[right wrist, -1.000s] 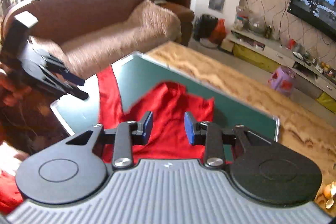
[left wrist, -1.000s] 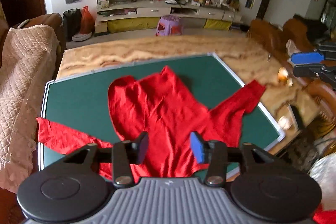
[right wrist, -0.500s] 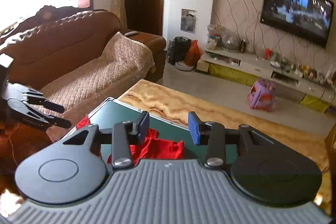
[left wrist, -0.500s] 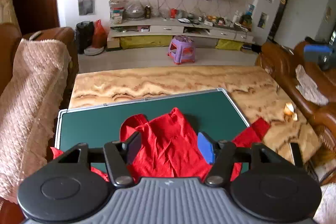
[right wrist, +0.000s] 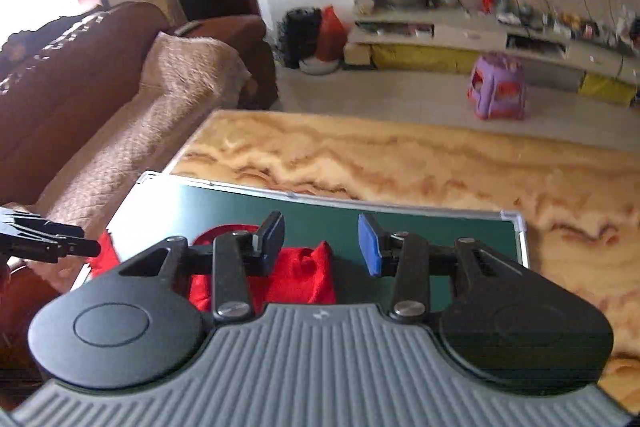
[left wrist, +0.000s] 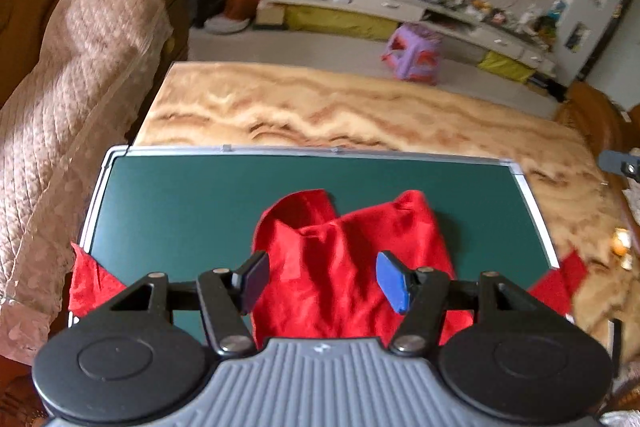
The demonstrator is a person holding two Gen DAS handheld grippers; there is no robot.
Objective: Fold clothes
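A red shirt (left wrist: 344,267) lies rumpled on the green board (left wrist: 180,203) atop the bench (left wrist: 360,111). Left gripper (left wrist: 322,281) jaws have just been opening and stand spread above the shirt, nothing between them. Right gripper (right wrist: 322,245) jaws are spread, empty, over the board.

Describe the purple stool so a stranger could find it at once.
Start at the long white TV cabinet along the patterned wall. On the pale floor before it stands a small purple plastic stool, the only purple thing there, apart from the marble-patterned table.
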